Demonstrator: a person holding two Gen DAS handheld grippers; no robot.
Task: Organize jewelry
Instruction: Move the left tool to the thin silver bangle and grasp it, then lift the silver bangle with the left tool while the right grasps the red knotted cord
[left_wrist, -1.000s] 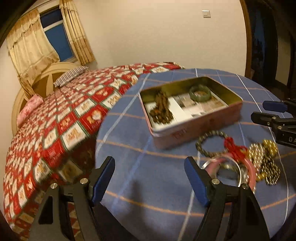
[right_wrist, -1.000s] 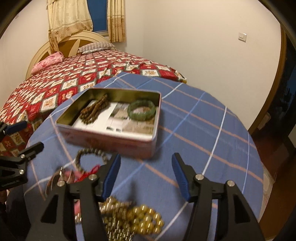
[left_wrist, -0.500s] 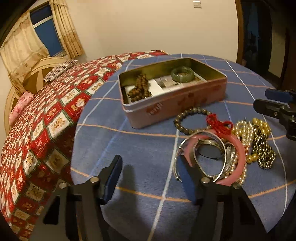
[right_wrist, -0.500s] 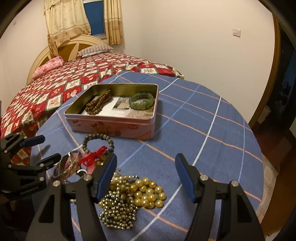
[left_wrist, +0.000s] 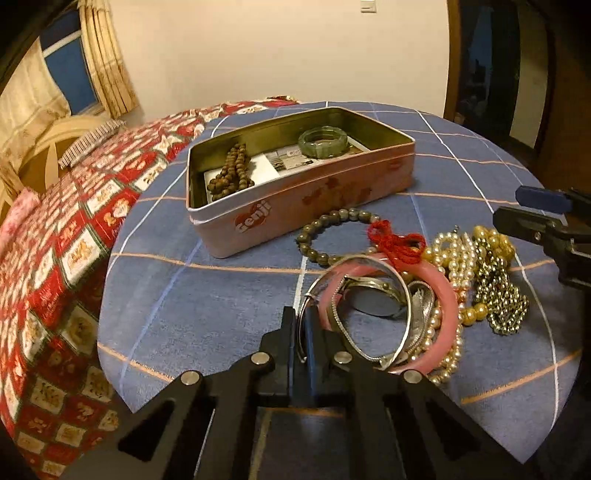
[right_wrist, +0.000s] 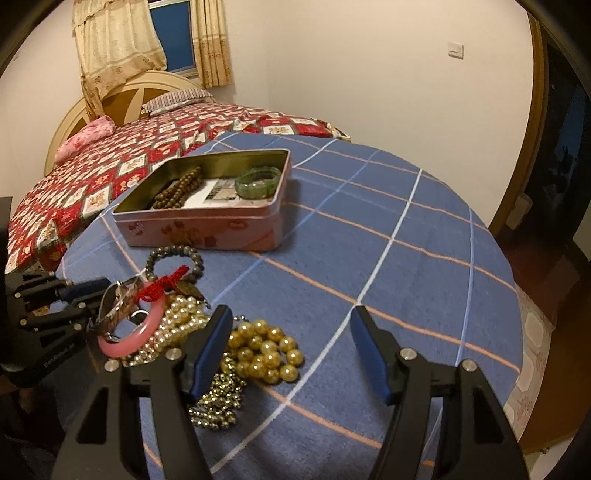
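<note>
At my left, my left gripper (left_wrist: 302, 334) is clamped on the silver bangle (left_wrist: 364, 302), tangled among the pink bangle (left_wrist: 441, 295) and pearls (left_wrist: 454, 254) near the tin (left_wrist: 295, 206); lifting may drag those. Only the right view shows my right gripper (right_wrist: 290, 349) gaping, idle.

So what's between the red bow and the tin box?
A grey-green bead bracelet lies between the red bow and the tin; the left wrist view shows it best.
</note>
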